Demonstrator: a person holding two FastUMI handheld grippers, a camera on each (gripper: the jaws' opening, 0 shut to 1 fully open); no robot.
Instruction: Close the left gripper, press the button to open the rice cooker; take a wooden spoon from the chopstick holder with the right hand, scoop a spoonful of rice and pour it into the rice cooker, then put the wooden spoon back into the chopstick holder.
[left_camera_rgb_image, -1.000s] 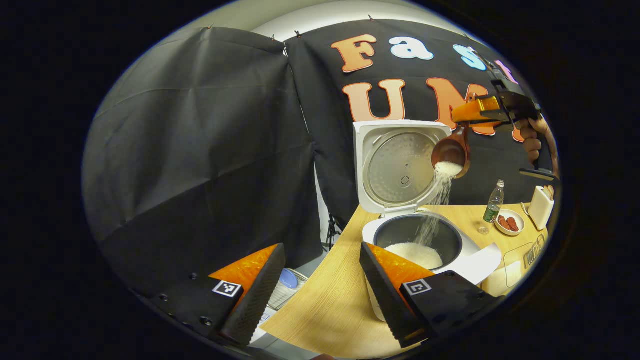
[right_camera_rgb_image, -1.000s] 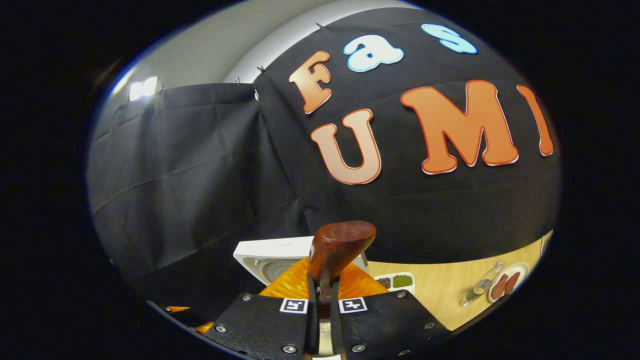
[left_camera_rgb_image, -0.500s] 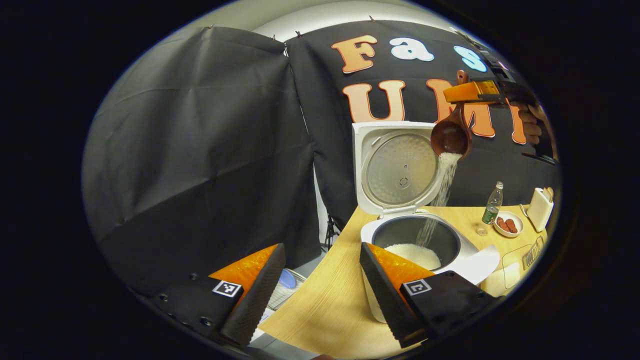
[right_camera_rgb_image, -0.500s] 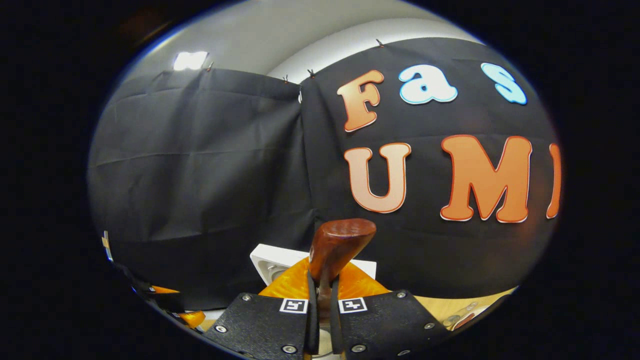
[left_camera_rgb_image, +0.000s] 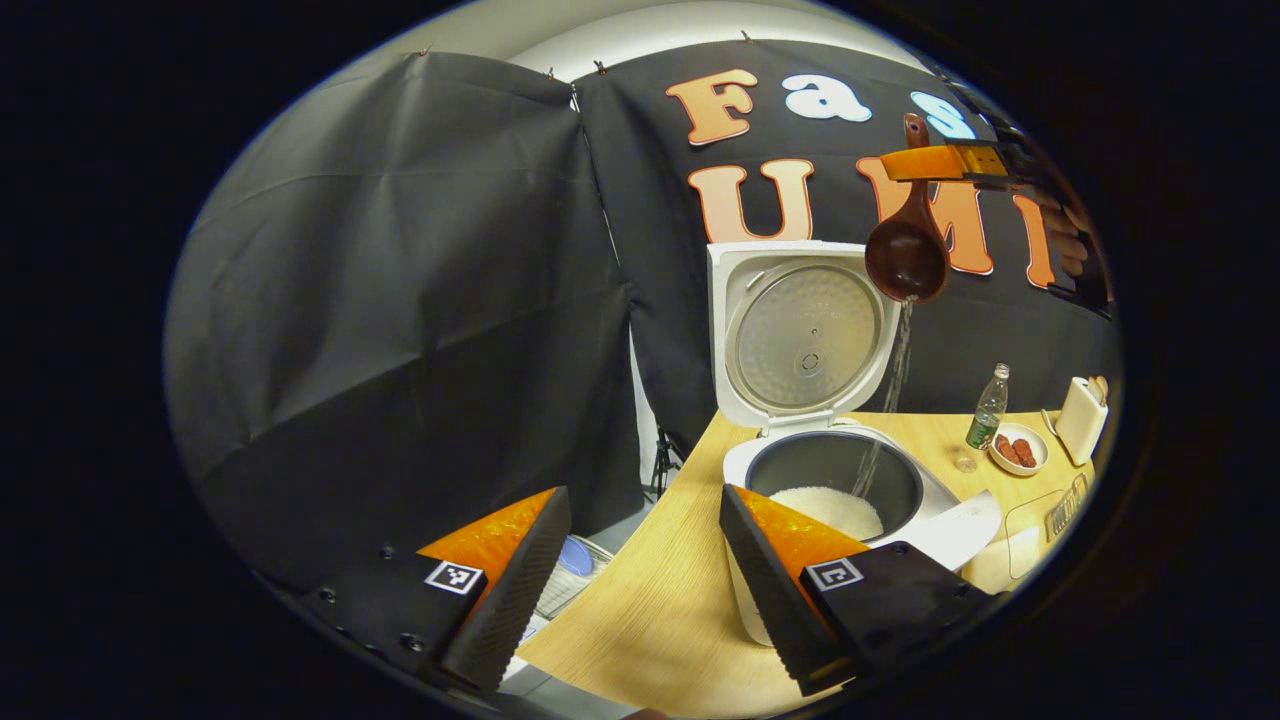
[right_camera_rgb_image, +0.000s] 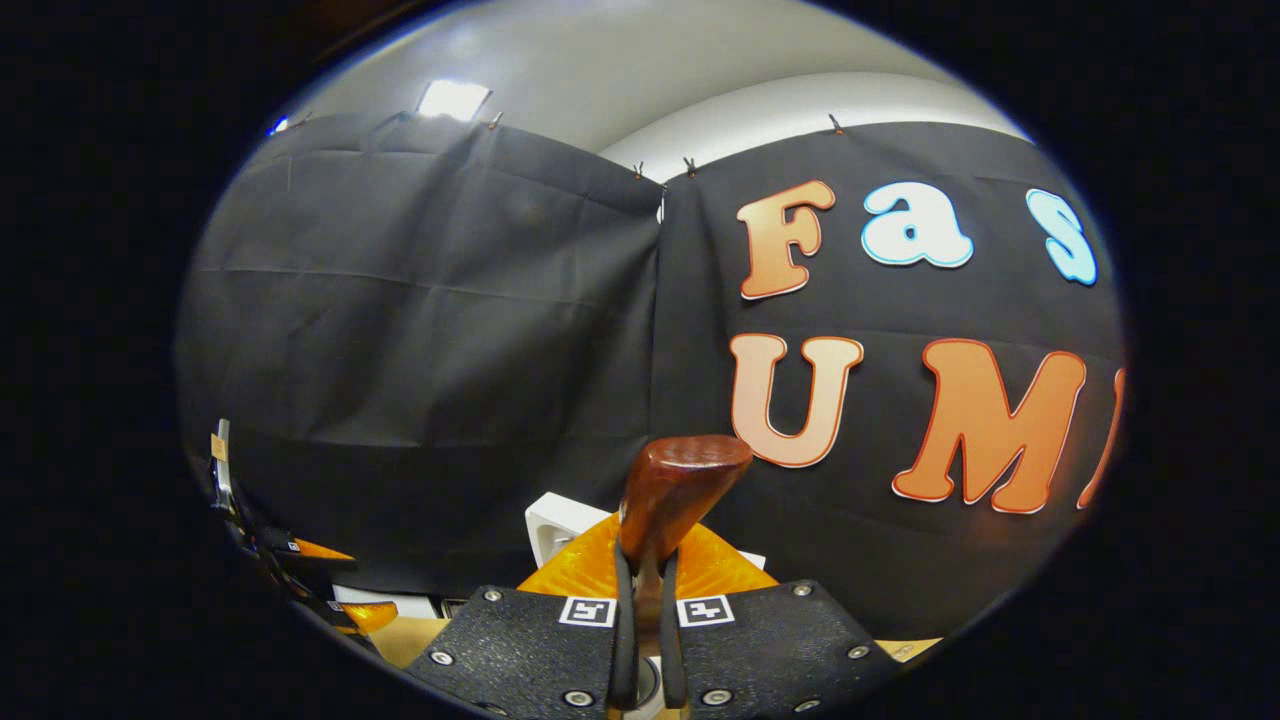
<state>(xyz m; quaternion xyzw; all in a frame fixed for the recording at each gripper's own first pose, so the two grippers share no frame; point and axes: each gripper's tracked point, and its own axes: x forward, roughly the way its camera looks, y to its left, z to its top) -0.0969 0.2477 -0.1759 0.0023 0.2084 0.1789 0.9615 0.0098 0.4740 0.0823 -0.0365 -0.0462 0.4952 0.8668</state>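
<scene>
Change: I see the wooden spoon (left_camera_rgb_image: 906, 258) raised higher, its rice stream thinned.
Count: one rice cooker (left_camera_rgb_image: 815, 400), one spoon.
Jaws: right gripper (right_camera_rgb_image: 640, 640) clenched on the spoon; left gripper (left_camera_rgb_image: 640, 560) released.

Left gripper view: you look low across the table (left_camera_rgb_image: 650, 610) toward the rice cooker (left_camera_rgb_image: 800, 340) | Right gripper view: you face the booth wall from high | Shared: cooker lid (right_camera_rgb_image: 550, 520).

Your tabletop (left_camera_rgb_image: 640, 610) was pale wood. The open rice cooker (left_camera_rgb_image: 830, 470) stood on it near its left edge, rice in the pot. Toward the far right corner you had a bottle (left_camera_rgb_image: 988, 405), a small dish of red pieces (left_camera_rgb_image: 1018, 449) just beside it, and a white holder (left_camera_rgb_image: 1080, 418).
</scene>
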